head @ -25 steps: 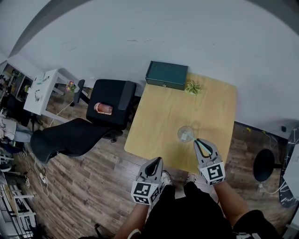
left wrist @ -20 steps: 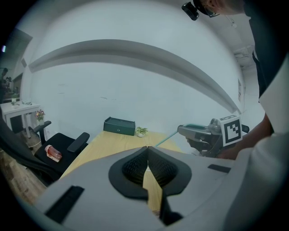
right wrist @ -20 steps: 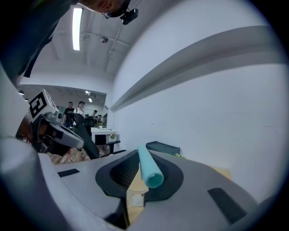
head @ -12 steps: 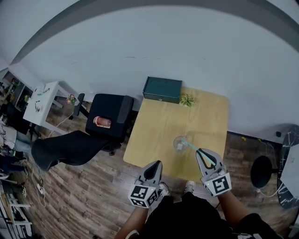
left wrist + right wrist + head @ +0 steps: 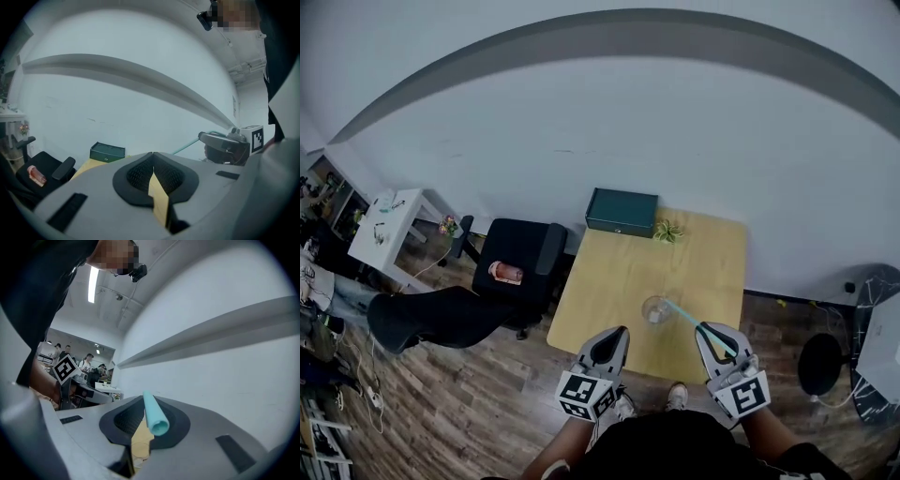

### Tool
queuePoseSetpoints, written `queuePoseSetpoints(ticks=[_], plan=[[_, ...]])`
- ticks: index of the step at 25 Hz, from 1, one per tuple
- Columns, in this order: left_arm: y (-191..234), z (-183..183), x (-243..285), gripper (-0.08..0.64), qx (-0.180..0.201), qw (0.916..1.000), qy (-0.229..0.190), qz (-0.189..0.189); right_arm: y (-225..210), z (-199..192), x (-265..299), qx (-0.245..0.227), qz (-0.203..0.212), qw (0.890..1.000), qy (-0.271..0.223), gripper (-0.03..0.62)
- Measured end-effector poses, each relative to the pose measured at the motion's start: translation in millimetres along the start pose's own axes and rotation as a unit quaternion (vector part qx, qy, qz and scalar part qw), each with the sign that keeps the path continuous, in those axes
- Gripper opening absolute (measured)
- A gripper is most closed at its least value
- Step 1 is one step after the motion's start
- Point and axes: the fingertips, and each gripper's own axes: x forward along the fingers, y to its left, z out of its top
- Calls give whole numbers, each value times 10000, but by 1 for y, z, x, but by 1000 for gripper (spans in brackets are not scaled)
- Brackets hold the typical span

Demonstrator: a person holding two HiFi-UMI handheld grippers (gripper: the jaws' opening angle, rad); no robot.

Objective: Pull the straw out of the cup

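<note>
The desk [image 5: 609, 281] carries the cup [image 5: 655, 309] near its front edge. Left tongs [image 5: 616, 332], closed and empty, hang off that edge. Right tongs [image 5: 709, 330] pinch the teal straw [image 5: 686, 319] near its upper end. It slants down-left to the cup's rim, drawn farther out than 1 second ago.

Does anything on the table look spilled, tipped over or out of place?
Nothing stands out. The cup stands upright on the table with no spill visible; the green box and small plant sit at the far edge. The straw slants from the right gripper toward the cup.
</note>
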Motion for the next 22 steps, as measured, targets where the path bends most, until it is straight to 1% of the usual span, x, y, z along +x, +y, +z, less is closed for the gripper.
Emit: queuePoseSetpoints(ticks=[2,4,9,12,17,22], plan=[[-5,5,2,18,182,9998,20,-48,-1,-3,-1,27,-54,9999,116,52],[-10,6,1,18,303,9994,78,-110,0,1,0,31,-81,10000,-15,52],[-17,-6,-1,18,359,9990,149,-227,1,3,3,27,-139,9999,-89,48],[-19,-10,0,18,378,9988,192,-229,1,0,3,39,-193,9998,-38,44],[-18,-10,-1,18,445,9986,196,-211,1,2,7,31,-142,9999,-78,44],[-20,-9,0,18,467,9984,105,-293,-4,-10,8,114,-190,9996,159,44]])
